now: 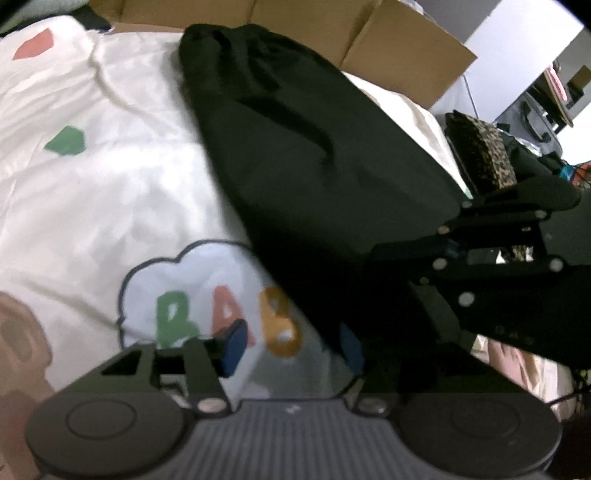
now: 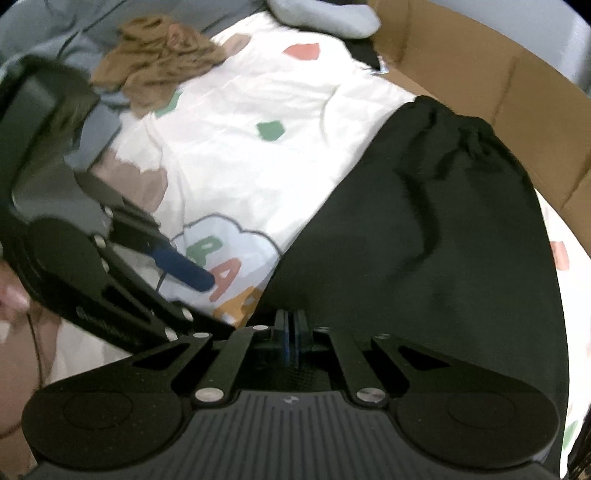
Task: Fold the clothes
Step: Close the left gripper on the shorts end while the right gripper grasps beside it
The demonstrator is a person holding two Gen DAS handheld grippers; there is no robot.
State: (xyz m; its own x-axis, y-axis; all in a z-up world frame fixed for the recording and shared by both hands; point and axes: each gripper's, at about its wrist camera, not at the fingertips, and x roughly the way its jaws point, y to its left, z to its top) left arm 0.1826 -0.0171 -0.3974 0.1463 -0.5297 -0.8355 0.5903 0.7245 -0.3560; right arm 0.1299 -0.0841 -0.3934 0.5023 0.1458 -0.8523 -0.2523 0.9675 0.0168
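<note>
A black garment [image 1: 295,155] lies slantwise on a white bedspread [image 1: 92,192] printed with coloured letters, and its gathered end points toward the cardboard box. My left gripper [image 1: 291,349] is open just above the letters, with its right pad at the garment's edge and nothing pinched. In the right wrist view one of its blue fingers [image 2: 184,267] hovers over the letters. My right gripper [image 2: 291,338] has its pads pressed together at the near hem of the black garment [image 2: 424,221]. In the left wrist view the right gripper [image 1: 406,258] sits on the garment's right side.
An open cardboard box [image 2: 498,74] borders the bed's far side. A crumpled brown garment [image 2: 159,55] and blue-grey cloth [image 2: 325,14] lie at the far end. A leopard-print item [image 1: 480,151] and room clutter lie beyond the bed's right edge. A hand [image 2: 11,291] shows at the left.
</note>
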